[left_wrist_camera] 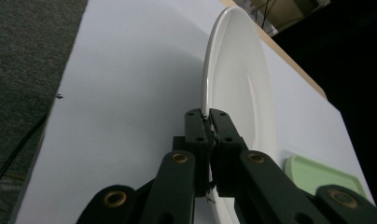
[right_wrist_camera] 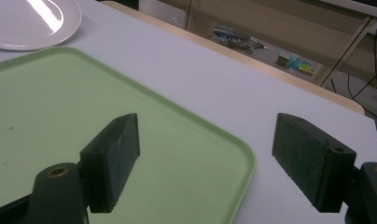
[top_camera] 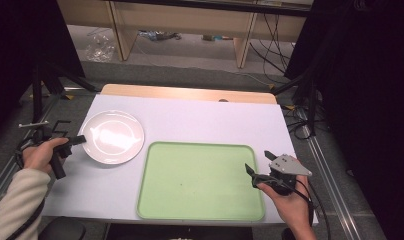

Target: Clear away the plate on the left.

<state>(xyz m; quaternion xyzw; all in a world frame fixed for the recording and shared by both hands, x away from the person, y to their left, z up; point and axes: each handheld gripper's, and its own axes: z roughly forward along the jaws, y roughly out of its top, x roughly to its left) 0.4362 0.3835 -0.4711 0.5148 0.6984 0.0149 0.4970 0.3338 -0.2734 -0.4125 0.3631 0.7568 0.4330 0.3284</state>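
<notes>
Your left gripper (left_wrist_camera: pixel 206 122) is clamped on the white plate (top_camera: pixel 113 136) rim. Right gripper (right_wrist_camera: pixel 207 161) hangs w/ jaws wide apart over the green tray (top_camera: pixel 200 181) corner.

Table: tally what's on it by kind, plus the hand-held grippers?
Plate: 1, white, rim pinched by the left hand-held gripper
Tray: 1, green, nothing on it
Hand-held grippers: 2, the right hand-held gripper open at the tray's right edge
Total: 4
</notes>
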